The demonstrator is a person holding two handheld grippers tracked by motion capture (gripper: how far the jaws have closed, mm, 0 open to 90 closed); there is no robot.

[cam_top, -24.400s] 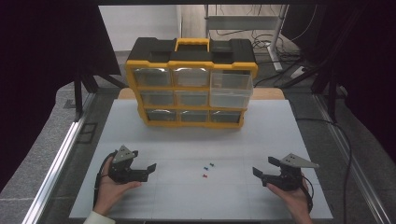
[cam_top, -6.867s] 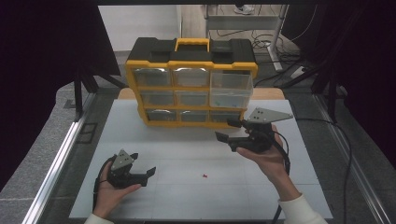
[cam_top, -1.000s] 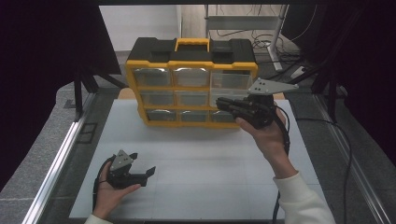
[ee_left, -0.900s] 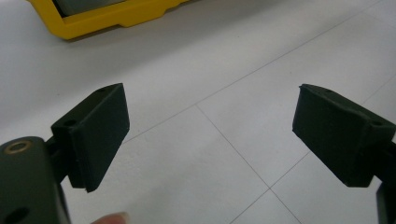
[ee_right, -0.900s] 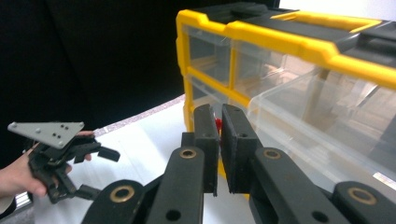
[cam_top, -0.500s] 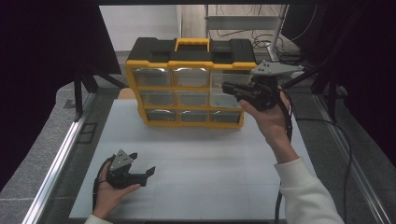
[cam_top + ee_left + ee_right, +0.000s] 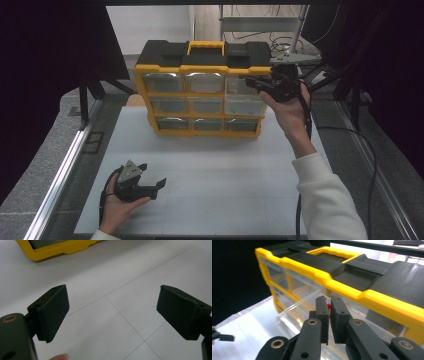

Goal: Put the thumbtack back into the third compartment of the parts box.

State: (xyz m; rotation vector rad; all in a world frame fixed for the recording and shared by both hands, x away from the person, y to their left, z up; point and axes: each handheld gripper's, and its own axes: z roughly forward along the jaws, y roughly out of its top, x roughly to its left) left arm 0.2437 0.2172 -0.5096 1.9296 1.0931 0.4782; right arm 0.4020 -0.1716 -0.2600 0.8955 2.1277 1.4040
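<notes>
A small red piece (image 7: 328,306) sits pinched between the tips of the right hand-held gripper (image 7: 329,305), whose jaws are closed on it with only a narrow gap left between them. What the piece is cannot be told; only a sliver of red shows between the black pads. The gripper holds it up in the air, just in front of the top right drawer (image 7: 241,85) of the yellow and black organizer (image 7: 200,90), which seems to be pulled out a little, its clear front edge standing forward of the frame in the right gripper view. In the high view the right hand-held gripper (image 7: 257,82) is level with the organizer's top row, with the person's right hand (image 7: 287,107) and white sleeve reaching up from below.

The organizer stands upright at the far side of the white table (image 7: 215,185), its yellow handle on top (three rows of clear drawers face the person).

The left hand-held gripper (image 7: 157,186) rests low on the near left part of the table, well apart from the organizer, its jaws spread wide with nothing between them.
</notes>
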